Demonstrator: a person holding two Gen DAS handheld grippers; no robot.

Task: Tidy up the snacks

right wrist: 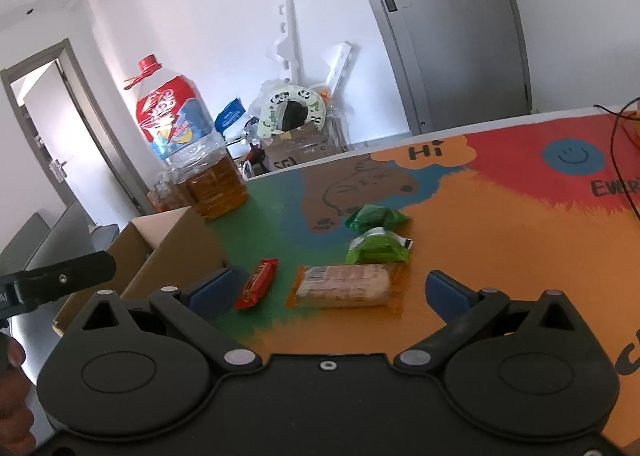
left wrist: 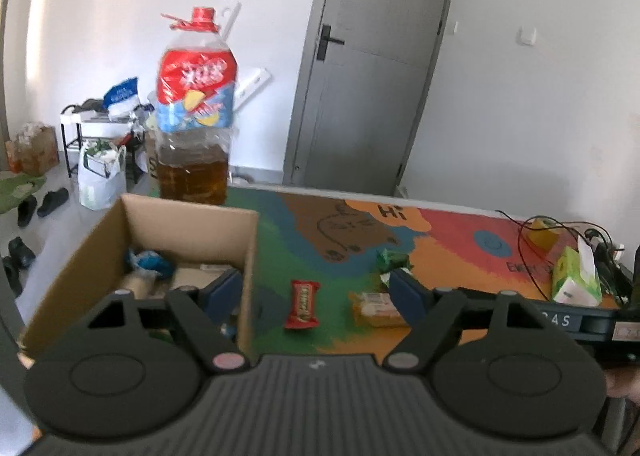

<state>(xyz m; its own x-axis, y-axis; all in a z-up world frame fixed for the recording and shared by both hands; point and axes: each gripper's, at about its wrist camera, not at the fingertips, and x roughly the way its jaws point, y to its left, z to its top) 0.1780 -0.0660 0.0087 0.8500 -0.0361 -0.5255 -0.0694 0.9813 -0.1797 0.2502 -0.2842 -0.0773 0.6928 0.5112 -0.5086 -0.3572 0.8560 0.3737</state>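
While both grippers hang wide open and empty, the left gripper (left wrist: 316,292) sits beside the cardboard box (right wrist: 168,252) and the right gripper (right wrist: 328,292) faces four snacks on the colourful table (right wrist: 500,240): one red bar (right wrist: 257,283) lying diagonally, one orange packet (right wrist: 346,285) lengthwise left-to-right, and two green packets (right wrist: 380,247) behind it.

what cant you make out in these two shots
- Cardboard box contents: left wrist view, partly hidden by the left tool and box wall; right wrist view shows only its outside.
- Wording on the red snack bar: too small and blurred in both views.
- Tissue pack: outside the right wrist view.
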